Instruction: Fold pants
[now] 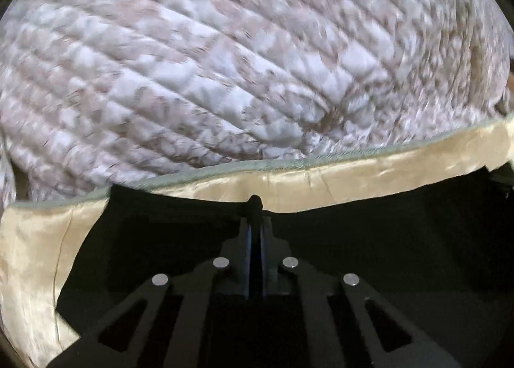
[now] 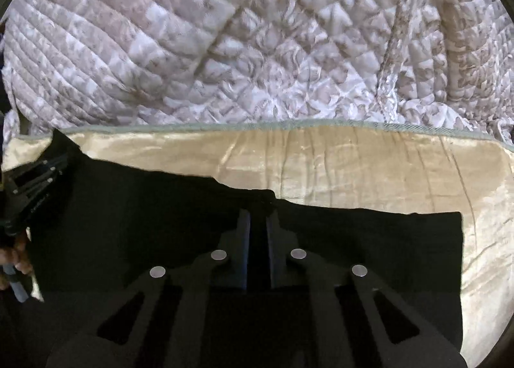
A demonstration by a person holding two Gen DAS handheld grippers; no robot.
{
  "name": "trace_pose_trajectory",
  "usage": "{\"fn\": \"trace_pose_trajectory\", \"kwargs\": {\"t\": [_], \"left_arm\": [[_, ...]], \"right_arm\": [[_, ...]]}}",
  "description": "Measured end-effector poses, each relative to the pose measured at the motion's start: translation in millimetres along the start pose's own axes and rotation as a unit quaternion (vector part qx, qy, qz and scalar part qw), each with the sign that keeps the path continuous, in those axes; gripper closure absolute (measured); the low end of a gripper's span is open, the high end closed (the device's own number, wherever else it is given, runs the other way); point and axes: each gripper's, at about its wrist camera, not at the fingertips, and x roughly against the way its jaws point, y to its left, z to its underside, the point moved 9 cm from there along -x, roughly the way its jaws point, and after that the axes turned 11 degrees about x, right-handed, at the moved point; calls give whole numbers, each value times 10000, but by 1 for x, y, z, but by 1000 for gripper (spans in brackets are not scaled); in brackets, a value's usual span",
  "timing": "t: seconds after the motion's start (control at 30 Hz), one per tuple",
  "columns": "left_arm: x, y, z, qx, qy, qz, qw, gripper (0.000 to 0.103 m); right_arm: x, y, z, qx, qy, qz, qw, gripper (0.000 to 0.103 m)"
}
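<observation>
Quilt (image 2: 257, 47) covers the far side; its cream satin border (image 2: 353, 169) is the landmark. Black pants (image 2: 369, 239) lie on the near side of that border, top edge roughly parallel to it, so the long axis probably runs left-right; which end is the waist, can't tell. Left gripper (image 1: 256, 207) and right gripper (image 2: 257, 207) both have jaws nearly closed, apparently pinching the pants' far edge. Risks: thin bite slips when lifted, uneven pull skews the fold, or fingers snag the border too.
</observation>
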Motion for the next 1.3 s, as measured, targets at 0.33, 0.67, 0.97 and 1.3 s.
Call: {"fn": "trace_pose_trajectory", "kwargs": {"t": [0.33,0.67,0.97,1.3], "left_arm": [[151,26,33,643,-680,650,9935,98],[200,40,175,979,-118,950,9906,97],[222,67,223,1229,142,934,9879,68],[177,55,162,787,254,430,9956,51]], "right_arm": [[123,29,26,-298,-1030,-104,9942,96],[201,82,177,-1029,-994,-175,9896,96],[197,83,244,-1631,-576,-466,9838,53],[202,64,256,-2657,-863,-951,9555,39]]}}
